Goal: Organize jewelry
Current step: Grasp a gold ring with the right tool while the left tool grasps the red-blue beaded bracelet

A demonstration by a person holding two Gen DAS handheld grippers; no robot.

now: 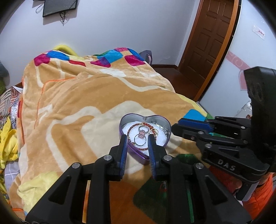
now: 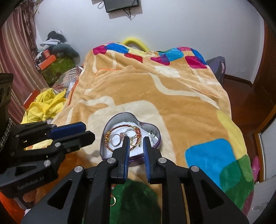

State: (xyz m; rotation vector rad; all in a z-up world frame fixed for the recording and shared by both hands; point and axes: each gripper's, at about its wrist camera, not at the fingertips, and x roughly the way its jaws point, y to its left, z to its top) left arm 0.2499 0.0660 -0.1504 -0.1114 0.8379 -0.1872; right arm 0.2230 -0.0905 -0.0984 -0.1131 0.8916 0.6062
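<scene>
A purple heart-shaped tin [image 1: 156,118] [image 2: 120,117] with a white lining lies open on the bed blanket. Inside it lie a red braided bracelet [image 1: 132,127] [image 2: 119,127], silver hoops, a pink charm [image 1: 141,134] and gold-coloured pieces. My left gripper [image 1: 137,137] hovers at the tin's near rim, its jaws apart and nothing pinched between them. My right gripper [image 2: 136,138] hangs over the tin's near side with a narrow gap between its pads, gripping nothing. Each gripper also shows from the side in the other view: the right gripper [image 1: 176,125] and the left gripper [image 2: 89,131]. A small gold ring [image 2: 113,200] lies on the blanket below my right gripper.
The tan patterned blanket [image 1: 77,96] covers the bed. Yellow clothing [image 2: 46,105] and boxes [image 2: 51,67] pile up at the left. A brown door [image 1: 212,37] stands at the right, and a dark screen [image 1: 58,6] hangs on the far wall.
</scene>
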